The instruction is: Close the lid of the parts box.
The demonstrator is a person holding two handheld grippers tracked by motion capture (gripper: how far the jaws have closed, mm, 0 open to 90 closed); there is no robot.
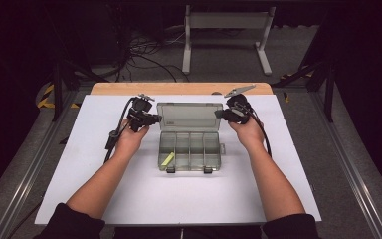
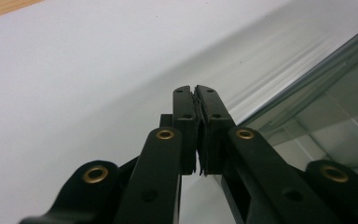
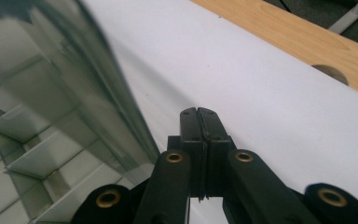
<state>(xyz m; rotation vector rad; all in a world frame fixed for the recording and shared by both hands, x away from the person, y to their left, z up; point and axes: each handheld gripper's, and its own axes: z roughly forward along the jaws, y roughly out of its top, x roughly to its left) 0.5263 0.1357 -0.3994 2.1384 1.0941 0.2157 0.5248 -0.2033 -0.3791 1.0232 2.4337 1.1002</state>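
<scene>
the left gripper [image 2: 196, 93] and right gripper [image 3: 199, 114] were squeezed together on nothing, at nine and three o'clock of the lid [image 1: 189, 117] of the clear compartment box [image 1: 190, 149].

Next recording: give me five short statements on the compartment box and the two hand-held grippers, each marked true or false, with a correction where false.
1. The lid of the clear compartment box is raised. True.
2. A yellow item lies in the box's near-left compartment. True.
3. The left hand-held gripper stands wide open. False: its jaws are shut, with nothing between them.
4. The right hand-held gripper clamps the yellow item. False: it is shut on nothing, up beside the lid's right edge.
5. The box rests on bare wood. False: it sits on the white sheet; the wooden strip shows only at the far edge.
</scene>
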